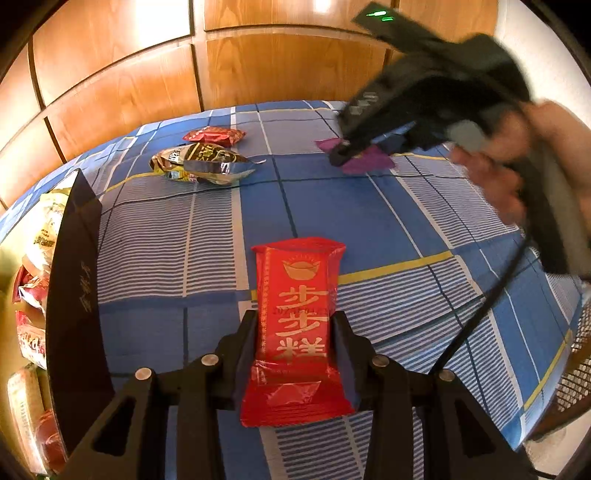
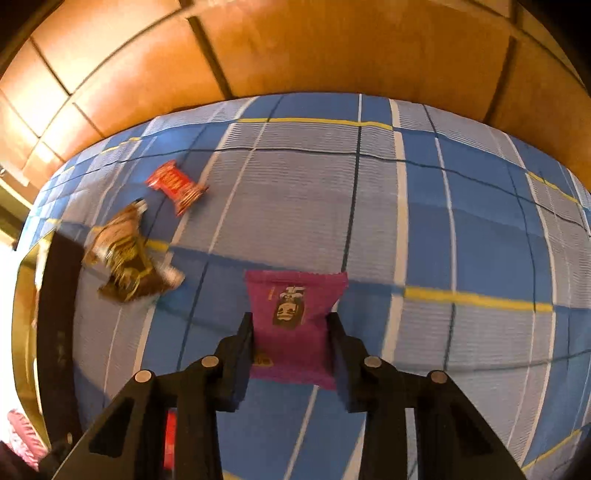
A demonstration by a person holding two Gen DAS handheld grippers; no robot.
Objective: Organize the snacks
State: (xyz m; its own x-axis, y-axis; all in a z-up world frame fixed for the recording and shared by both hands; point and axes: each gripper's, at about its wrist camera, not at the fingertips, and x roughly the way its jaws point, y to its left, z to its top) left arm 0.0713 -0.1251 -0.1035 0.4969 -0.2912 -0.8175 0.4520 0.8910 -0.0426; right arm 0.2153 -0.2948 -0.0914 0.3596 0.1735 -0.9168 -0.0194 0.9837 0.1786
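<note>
Blue checked cloth (image 1: 155, 236) underlies each clenched hand-held gripper: left (image 1: 295, 325) grasps red packet (image 1: 295, 332), right (image 2: 291, 325) purple packet (image 2: 295, 321).

Warm indoor light, fairly bright. Glare on the wood panels (image 1: 155, 22) at top of the left view. Strong fisheye bending, black corners. The right gripper (image 1: 347, 151) and hand (image 1: 517, 147) smear with motion blur; the right view is soft overall, probably motion.

the right claw (image 2: 291, 325) grips a purple snack packet (image 2: 295, 325) above the blue checked cloth (image 2: 461, 240).
</note>
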